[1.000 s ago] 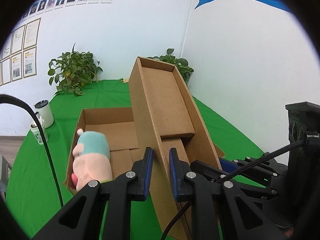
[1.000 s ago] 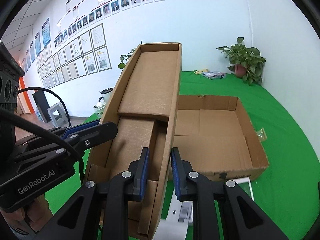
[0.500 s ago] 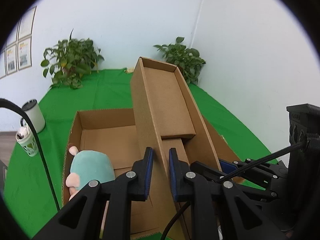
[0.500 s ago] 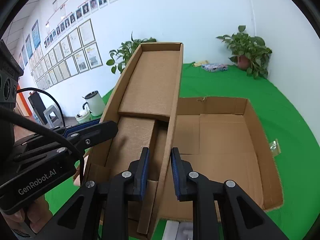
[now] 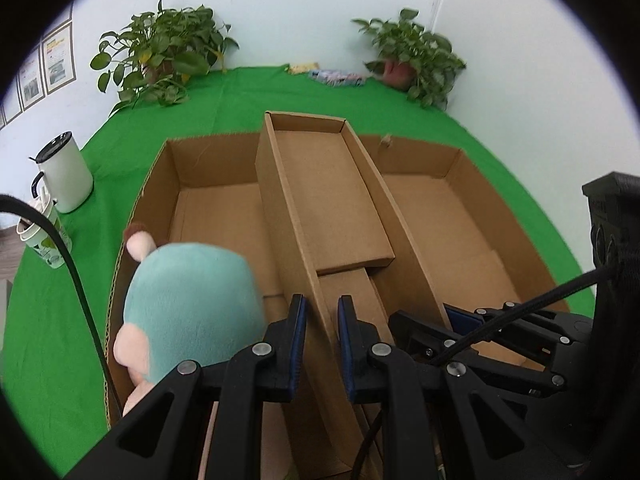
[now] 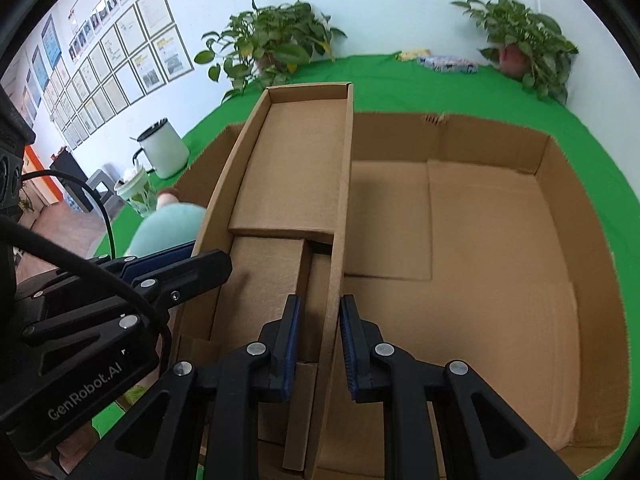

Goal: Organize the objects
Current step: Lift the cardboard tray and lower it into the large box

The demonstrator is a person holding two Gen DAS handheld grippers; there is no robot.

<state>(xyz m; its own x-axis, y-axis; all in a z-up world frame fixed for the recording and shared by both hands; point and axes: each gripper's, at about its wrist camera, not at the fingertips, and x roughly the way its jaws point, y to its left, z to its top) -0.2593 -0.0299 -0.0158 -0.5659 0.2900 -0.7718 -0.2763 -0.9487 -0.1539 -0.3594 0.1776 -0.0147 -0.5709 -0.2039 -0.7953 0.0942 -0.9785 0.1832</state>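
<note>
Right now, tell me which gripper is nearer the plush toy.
Left. The left gripper clamps the narrow box's wall right beside the plush toy; the right gripper grips the opposite wall, farther off.

Your inventory at this moment:

- Cardboard boxes, two: you have one narrow box (image 5: 328, 184) (image 6: 296, 168) and one wide open box (image 5: 440, 208) (image 6: 460, 240).
- Plush toys, one: a teal and pink plush (image 5: 188, 304) (image 6: 168, 228).
- Potted plants, two: left plant (image 5: 160, 52) (image 6: 272, 48) and right plant (image 5: 412, 56) (image 6: 524, 44).
- Drinking vessels, two: white mug with dark lid (image 5: 64, 178) (image 6: 162, 152) and green-patterned cup (image 5: 44, 236) (image 6: 138, 194).
- Grippers, two: your left gripper (image 5: 322, 340) (image 6: 172, 272) and right gripper (image 6: 318, 344) (image 5: 460, 320).
- Small packets by the far wall: at least two, exact count unclear.
</note>
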